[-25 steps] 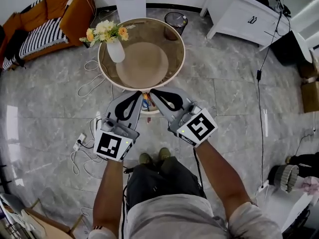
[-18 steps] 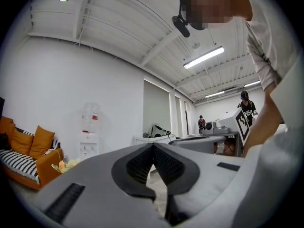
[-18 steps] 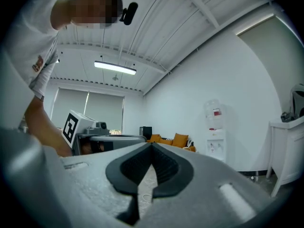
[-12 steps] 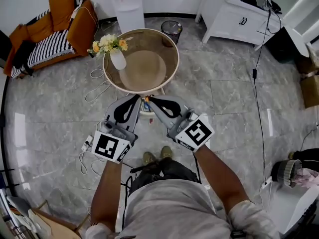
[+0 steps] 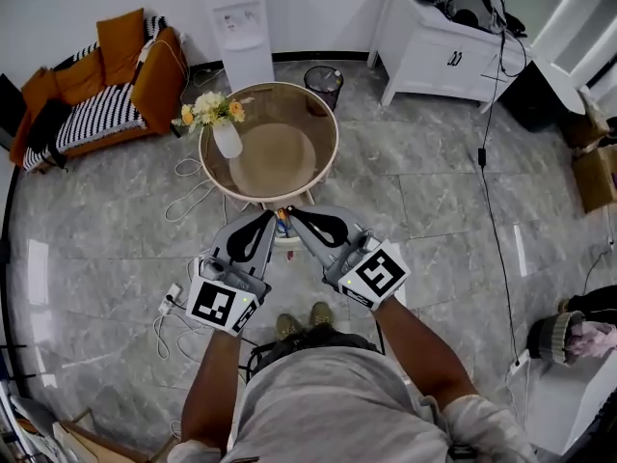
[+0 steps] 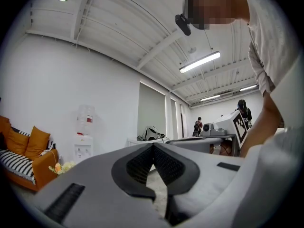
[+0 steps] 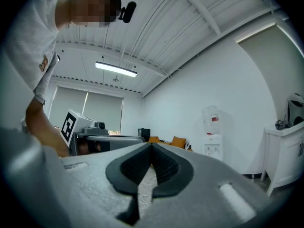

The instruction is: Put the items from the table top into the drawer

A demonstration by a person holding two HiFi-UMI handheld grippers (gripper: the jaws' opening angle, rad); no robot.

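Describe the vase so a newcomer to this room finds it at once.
Find the round glass-topped table in the middle of the room. At its edge nearest the orange sofa stands a white vase. It alone sits on the tabletop, and it holds yellow and white flowers.

left gripper [image 5: 271, 216]: jaws together, empty | right gripper [image 5: 294, 214]: jaws together, empty | both level

Drawer [image 5: 287, 243] open under table [image 5: 307, 114], colourful items [image 5: 281, 220] inside.
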